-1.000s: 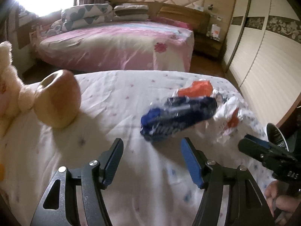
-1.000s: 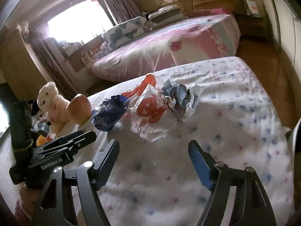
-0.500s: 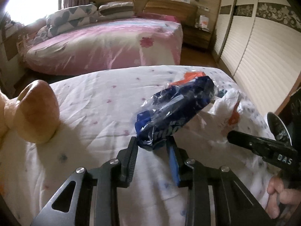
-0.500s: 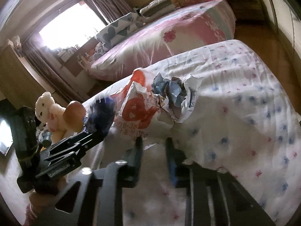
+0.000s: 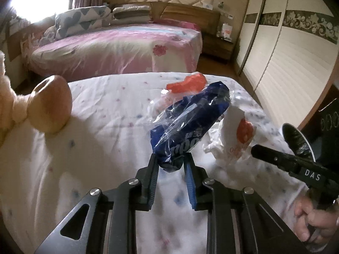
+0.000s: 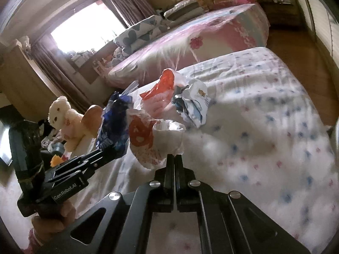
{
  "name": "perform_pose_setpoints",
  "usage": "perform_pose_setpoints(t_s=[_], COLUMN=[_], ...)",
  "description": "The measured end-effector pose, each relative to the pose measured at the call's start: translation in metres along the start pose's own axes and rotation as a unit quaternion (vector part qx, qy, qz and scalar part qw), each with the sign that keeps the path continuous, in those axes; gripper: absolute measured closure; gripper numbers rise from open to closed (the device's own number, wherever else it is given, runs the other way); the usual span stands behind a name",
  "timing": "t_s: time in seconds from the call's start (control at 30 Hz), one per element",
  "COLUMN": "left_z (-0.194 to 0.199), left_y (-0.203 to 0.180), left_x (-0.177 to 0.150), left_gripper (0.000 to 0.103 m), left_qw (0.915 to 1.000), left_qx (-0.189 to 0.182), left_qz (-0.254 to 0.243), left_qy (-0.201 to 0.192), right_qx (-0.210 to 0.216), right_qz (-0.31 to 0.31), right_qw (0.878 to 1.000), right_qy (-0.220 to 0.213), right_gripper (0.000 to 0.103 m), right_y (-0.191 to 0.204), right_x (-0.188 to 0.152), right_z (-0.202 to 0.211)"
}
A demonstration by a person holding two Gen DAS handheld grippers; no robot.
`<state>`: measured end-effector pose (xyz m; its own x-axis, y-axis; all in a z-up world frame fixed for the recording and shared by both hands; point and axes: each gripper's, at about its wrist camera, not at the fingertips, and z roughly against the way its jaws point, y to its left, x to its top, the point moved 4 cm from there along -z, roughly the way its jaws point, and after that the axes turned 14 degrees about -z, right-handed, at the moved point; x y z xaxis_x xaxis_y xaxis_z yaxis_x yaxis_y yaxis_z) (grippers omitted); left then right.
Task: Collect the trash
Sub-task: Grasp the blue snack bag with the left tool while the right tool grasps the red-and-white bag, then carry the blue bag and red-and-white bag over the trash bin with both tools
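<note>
My left gripper [image 5: 170, 163] is shut on the lower end of a crumpled blue plastic wrapper [image 5: 190, 122] and holds it up above the white dotted bedspread [image 5: 101, 127]. The wrapper also shows in the right wrist view [image 6: 115, 124]. My right gripper [image 6: 174, 158] is shut on the edge of a white plastic bag with red print [image 6: 156, 139] and lifts it off the bedspread. That bag shows at the right of the left wrist view [image 5: 235, 135]. A crumpled blue-and-white wrapper [image 6: 193, 103] lies on the bed just beyond the bag.
A plush bear [image 6: 63, 120] with a tan foot [image 5: 49, 103] sits at the bed's left side. A pink bed [image 5: 118, 48] stands behind. White wardrobe doors [image 5: 296, 53] run along the right. A dark rim [image 5: 296, 141] shows at the right edge.
Both grippers went from open to shut: the left on the blue wrapper, the right on the white bag. Both pieces have been lifted off the bedspread.
</note>
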<state>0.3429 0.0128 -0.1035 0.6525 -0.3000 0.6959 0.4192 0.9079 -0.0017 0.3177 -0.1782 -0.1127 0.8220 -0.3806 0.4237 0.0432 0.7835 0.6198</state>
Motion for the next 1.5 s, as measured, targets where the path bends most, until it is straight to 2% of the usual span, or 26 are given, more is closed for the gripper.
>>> perform_pose_setpoints(t_s=[0.37,0.67,1.5], left_z=[0.030,0.038,0.008], left_y=[-0.045,-0.082,-0.181], left_x=[-0.020,-0.018,0.015], left_gripper=[0.081,0.082,0.082], left_qw=[0.9997,0.9989,0.9930], left_qx=[-0.024,-0.039,-0.067], left_qz=[-0.002,-0.025,-0.095], left_qy=[0.002,0.003,0.020], right_qx=[-0.007,-0.021,-0.062], right_qz=[-0.002,-0.019,-0.076], right_qw=[0.999,0.997,0.985], right_qy=[-0.041,-0.068,-0.141], right_gripper=[0.103,0.103,0.103], right_y=[-0.016,-0.042,-0.115], right_x=[-0.009,-0.011,-0.001], right_z=[0.057,0.094,0.170])
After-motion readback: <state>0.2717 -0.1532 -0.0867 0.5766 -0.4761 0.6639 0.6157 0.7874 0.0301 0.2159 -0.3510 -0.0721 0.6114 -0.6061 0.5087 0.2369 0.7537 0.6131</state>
